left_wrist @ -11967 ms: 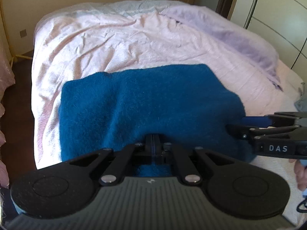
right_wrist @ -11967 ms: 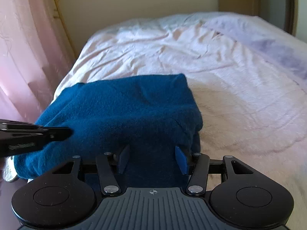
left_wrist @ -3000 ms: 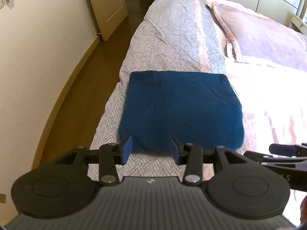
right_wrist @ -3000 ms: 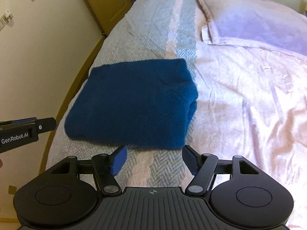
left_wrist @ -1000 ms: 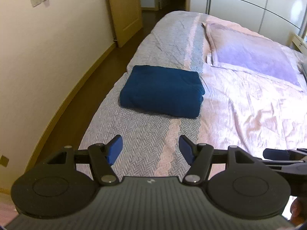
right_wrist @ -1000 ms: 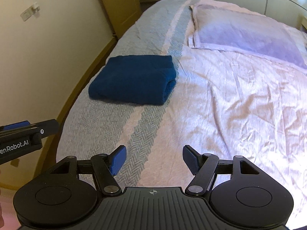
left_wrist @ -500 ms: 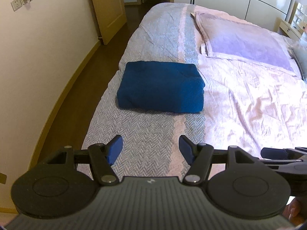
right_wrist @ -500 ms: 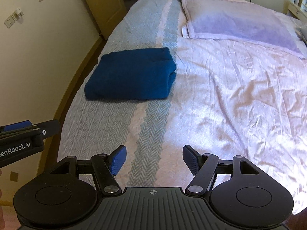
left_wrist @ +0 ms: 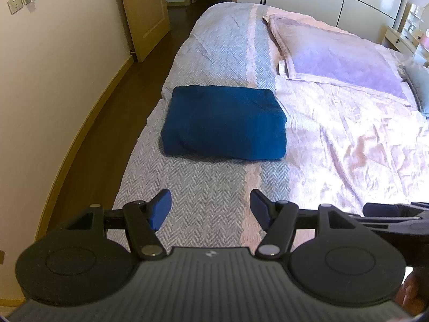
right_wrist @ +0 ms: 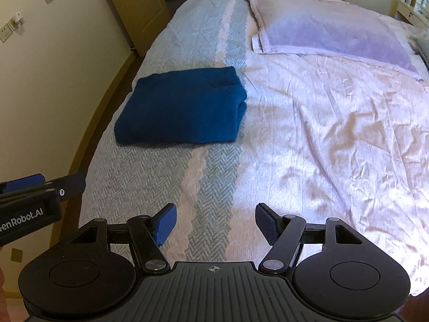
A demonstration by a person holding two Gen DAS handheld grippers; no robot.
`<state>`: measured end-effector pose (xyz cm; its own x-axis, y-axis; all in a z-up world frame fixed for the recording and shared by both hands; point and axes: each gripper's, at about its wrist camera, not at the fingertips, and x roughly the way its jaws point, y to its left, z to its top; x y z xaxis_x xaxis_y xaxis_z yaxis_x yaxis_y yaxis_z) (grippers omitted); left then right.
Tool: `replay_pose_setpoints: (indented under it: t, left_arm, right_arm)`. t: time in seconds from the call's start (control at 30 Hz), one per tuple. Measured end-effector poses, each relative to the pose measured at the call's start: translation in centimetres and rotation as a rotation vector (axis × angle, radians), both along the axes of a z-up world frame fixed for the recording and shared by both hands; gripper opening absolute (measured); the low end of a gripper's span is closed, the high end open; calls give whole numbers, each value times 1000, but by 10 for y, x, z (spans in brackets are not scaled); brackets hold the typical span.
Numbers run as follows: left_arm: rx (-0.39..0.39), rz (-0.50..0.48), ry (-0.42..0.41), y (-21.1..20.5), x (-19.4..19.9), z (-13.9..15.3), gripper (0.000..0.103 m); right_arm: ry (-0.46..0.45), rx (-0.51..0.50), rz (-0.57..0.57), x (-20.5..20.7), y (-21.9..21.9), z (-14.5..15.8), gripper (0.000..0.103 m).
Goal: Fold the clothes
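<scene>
**Folded blue garment lies ahead of both open grippers**

Resting on the grey herringbone strip of the bed (left_wrist: 203, 187), the blue garment (left_wrist: 224, 126) sits as a compact folded rectangle near the bed's left edge, just beside the pink quilted cover (right_wrist: 335, 134). Its long axis runs across the view, side to side, with the thick rolled fold on its right end, plain in the right wrist view (right_wrist: 185, 107).

Both tools hang above the bed, well apart from the cloth. The left gripper (left_wrist: 210, 209) has its jaws spread wide with nothing between them, and the right gripper (right_wrist: 215, 222) is likewise spread and empty.

From the left gripper the garment lies almost straight ahead; from the right gripper it lies ahead and off to the left. So the left hand looks the better placed for any further touch on the bundle.

Judging by its tidy shape, the fold seems finished, and no other loose clothing shows on the bed.
</scene>
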<state>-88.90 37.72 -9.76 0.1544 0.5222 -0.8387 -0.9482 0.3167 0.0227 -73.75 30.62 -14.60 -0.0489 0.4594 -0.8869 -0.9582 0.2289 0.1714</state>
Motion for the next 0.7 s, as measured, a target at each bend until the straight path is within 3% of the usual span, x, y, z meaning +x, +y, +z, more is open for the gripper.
replay_pose_setpoints:
  t: [0.7]
  left_arm:
    - [9,25,19,21,6,-16,61]
  right_arm:
    - [7,9,54,2,25,-12,68]
